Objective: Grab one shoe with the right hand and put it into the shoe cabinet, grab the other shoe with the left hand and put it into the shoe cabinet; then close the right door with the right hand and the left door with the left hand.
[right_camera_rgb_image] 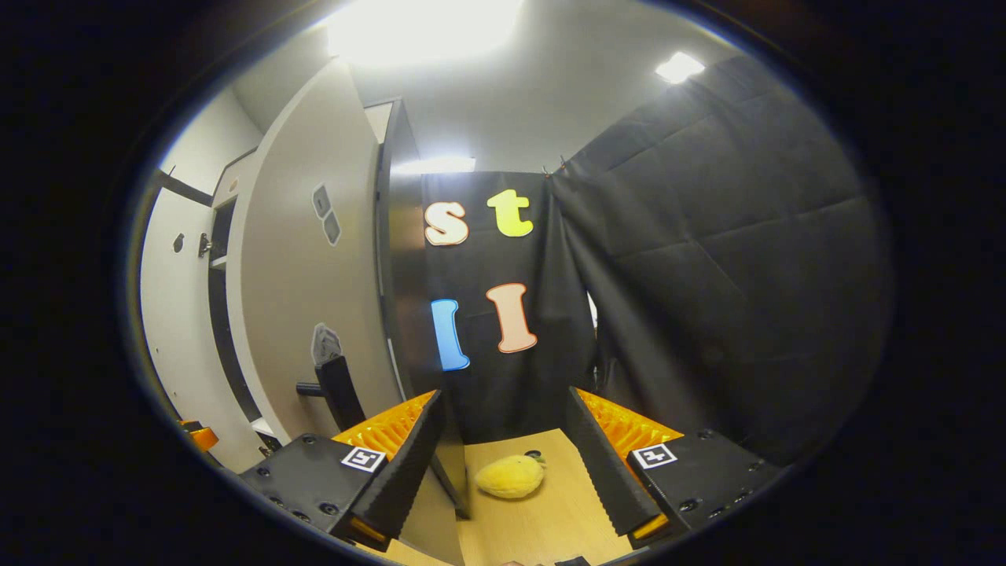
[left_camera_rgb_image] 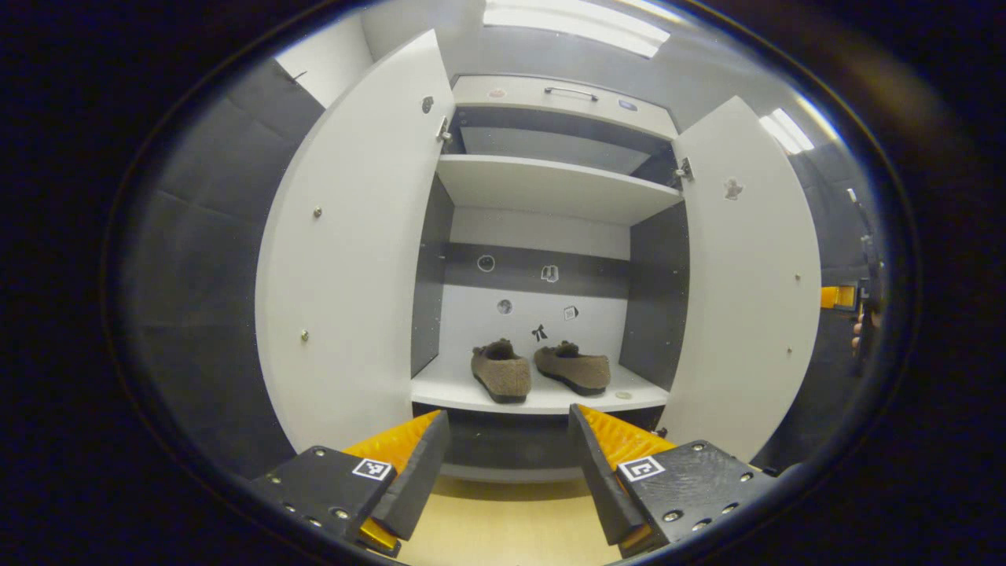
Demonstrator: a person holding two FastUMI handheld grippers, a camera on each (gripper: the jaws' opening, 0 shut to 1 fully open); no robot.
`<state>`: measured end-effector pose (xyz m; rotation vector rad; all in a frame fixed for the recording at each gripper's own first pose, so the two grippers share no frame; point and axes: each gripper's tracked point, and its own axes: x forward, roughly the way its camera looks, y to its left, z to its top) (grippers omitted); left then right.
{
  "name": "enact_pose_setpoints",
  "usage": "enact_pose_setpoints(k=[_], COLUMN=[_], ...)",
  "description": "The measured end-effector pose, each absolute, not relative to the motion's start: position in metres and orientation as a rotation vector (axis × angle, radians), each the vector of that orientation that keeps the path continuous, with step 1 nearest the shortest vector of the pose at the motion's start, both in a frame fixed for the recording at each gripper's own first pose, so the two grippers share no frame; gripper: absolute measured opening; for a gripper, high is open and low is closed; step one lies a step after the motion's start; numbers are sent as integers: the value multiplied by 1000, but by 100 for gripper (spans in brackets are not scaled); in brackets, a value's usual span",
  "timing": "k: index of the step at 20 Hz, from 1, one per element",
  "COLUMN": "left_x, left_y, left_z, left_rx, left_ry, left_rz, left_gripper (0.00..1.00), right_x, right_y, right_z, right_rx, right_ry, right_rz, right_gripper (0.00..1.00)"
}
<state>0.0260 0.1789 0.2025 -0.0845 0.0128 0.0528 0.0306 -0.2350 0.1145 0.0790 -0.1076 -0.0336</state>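
In the left gripper view the shoe cabinet (left_camera_rgb_image: pixel 550 189) fills the centre, left door (left_camera_rgb_image: pixel 346 259) and right door (left_camera_rgb_image: pixel 747 275) both swung open. Two brown shoes — one (left_camera_rgb_image: pixel 500 371) beside the other (left_camera_rgb_image: pixel 573 367) — sit on its bottom shelf; the shelf above is bare. The left gripper (left_camera_rgb_image: pixel 509 464) gapes wide, holding nothing. In the right gripper view the right gripper (right_camera_rgb_image: pixel 503 460) is also wide and unladen, with a yellow plush toy (right_camera_rgb_image: pixel 510 476) on the floor at lower centre.

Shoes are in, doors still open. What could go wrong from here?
1. The right gripper sits at the right door's outer edge; the handle could snag a finger.
2. A yellow toy lies on the floor beside that door.
3. Both shoes sit near the shelf's front, so closing doors might clip them.
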Motion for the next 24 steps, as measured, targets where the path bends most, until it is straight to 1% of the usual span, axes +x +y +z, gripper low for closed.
enact_pose_setpoints(k=[1, 2, 3, 4, 5, 6, 9, 10, 13, 14, 15, 20, 24], left_x=[24, 23, 21, 21, 20, 19, 19, 20, 20, 20, 20, 19, 12], left_y=[179, 179, 181, 182, 184, 186, 189, 189, 191, 191, 190, 185, 184], left_z=[199, 197, 193, 190, 185, 182, 178, 178, 174, 173, 171, 157, 148], left_rx=[-93, -103, -111, -113, -113, -113, -111, -105, -95, -95, -94, -59, -68], left_ry=[14, 18, 24, 33, 43, 53, 55, 53, 61, 61, 63, 85, 104], left_rz=[40, 28, 22, 20, 18, 18, 7, 6, -1, -7, -14, -54, -66], left_gripper=[88, 88, 91, 91, 88, 91, 85, 88, 88, 91, 88, 88, 88], right_x=[30, 30, 30, 30, 31, 29, 30, 29, 25, 24, 24, 22, 22], right_y=[-229, -223, -218, -214, -217, -217, -210, -209, -207, -203, -199, -185, -168], right_z=[113, 114, 115, 115, 115, 113, 109, 113, 117, 115, 114, 108, 108], right_rx=[79, 74, 64, 51, 38, 32, 49, 31, -36, -38, -23, 57, 47], right_ry=[-97, -93, -96, -99, -101, -94, -56, -61, -88, -93, -90, -67, -74], right_rz=[-20, -8, -2, -6, -20, -31, -26, -33, -69, -71, -67, -48, -16], right_gripper=[98, 98, 98, 98, 98, 97, 97, 97, 97, 97, 97, 98, 97])
